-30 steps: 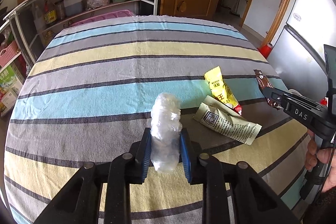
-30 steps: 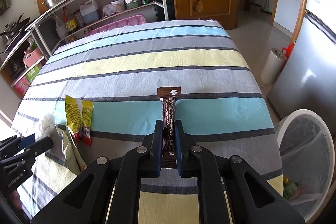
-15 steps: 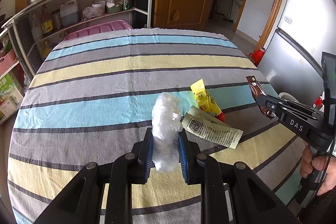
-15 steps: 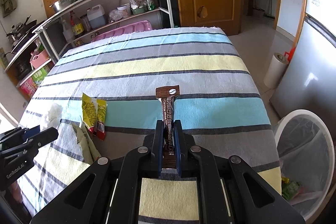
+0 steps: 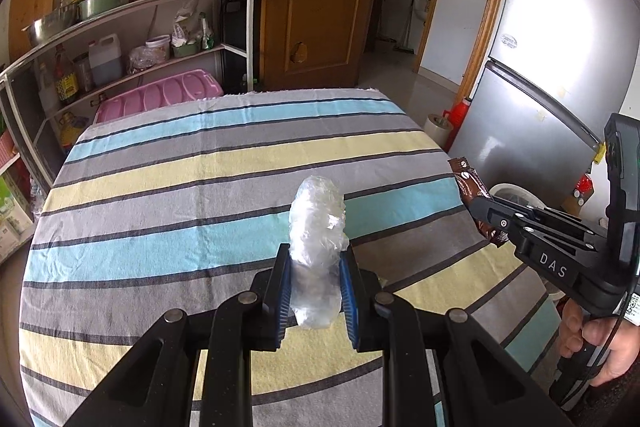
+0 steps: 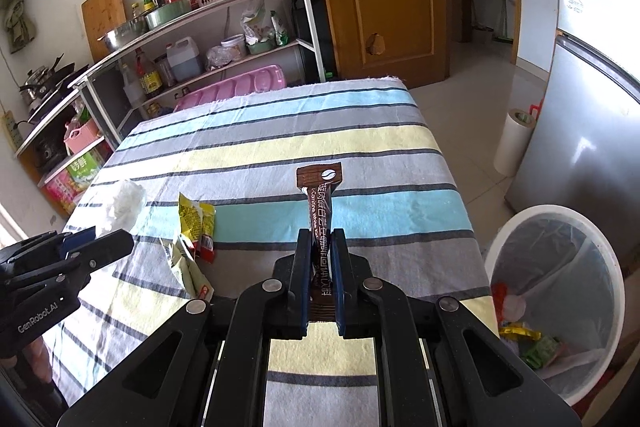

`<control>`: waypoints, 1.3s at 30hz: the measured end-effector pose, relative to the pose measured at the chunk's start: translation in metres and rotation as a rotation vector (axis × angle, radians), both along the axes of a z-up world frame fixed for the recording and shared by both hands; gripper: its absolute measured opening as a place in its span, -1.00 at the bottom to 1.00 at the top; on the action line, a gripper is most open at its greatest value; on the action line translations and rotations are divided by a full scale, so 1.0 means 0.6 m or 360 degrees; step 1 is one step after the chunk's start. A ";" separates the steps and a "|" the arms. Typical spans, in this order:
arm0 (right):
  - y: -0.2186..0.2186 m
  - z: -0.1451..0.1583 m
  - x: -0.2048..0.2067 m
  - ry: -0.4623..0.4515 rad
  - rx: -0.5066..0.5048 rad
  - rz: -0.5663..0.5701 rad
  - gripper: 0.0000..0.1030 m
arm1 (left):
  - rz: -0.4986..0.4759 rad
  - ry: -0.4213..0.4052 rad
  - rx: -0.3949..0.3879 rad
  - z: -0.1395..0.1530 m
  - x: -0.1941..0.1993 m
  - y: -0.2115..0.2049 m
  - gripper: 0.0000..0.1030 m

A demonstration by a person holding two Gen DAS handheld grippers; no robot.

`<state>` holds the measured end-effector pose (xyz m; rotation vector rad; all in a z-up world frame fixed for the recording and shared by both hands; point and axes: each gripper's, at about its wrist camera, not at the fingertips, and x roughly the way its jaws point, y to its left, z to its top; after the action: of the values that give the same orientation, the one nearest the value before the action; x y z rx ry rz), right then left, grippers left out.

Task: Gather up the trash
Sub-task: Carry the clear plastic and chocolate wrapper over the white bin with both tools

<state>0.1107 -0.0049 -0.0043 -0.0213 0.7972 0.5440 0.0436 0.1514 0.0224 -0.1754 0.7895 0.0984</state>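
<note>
Wrapper [image 6: 320,227] and plastic wad [image 5: 317,227] between jaws.

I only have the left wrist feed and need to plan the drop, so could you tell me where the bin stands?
Observer: The white bin stands on the floor beside the table's right edge, lined with a clear bag.
Operator: Thank you. Is any trash left on the table?
Observer: Yes, a yellow sachet and a pale torn wrapper lie on the striped cloth.
Operator: And is the right gripper loaded?
Observer: The right gripper is shut on the brown coffee stick, which points straight forward.
</note>
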 end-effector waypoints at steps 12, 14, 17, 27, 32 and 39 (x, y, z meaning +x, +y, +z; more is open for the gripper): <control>-0.096 0.030 -0.020 -0.0067 0.0036 -0.0158 -0.81 | -0.0218 -0.0067 0.0002 0.031 0.037 -0.097 -0.56; -0.118 0.033 -0.021 -0.0068 0.0044 -0.0196 -0.81 | -0.0269 -0.0075 -0.0003 0.033 0.045 -0.119 -0.56; -0.150 0.035 -0.024 -0.0075 0.0036 -0.0258 -0.81 | -0.0337 -0.0084 -0.0005 0.035 0.059 -0.153 -0.56; -0.259 0.029 -0.033 -0.0063 0.0027 -0.0451 -0.81 | -0.0530 -0.0062 -0.0046 0.029 0.103 -0.257 -0.55; -0.310 0.020 -0.032 -0.0034 0.0019 -0.0549 -0.81 | -0.0624 -0.0031 -0.0048 0.019 0.125 -0.311 -0.55; -0.366 -0.002 -0.020 0.0034 -0.0008 -0.0640 -0.81 | -0.0743 0.0044 -0.0070 -0.006 0.155 -0.370 -0.55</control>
<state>0.0988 -0.2244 -0.0057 0.1384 0.7979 0.1615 0.1366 -0.0705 0.0187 -0.0280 0.8424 -0.3584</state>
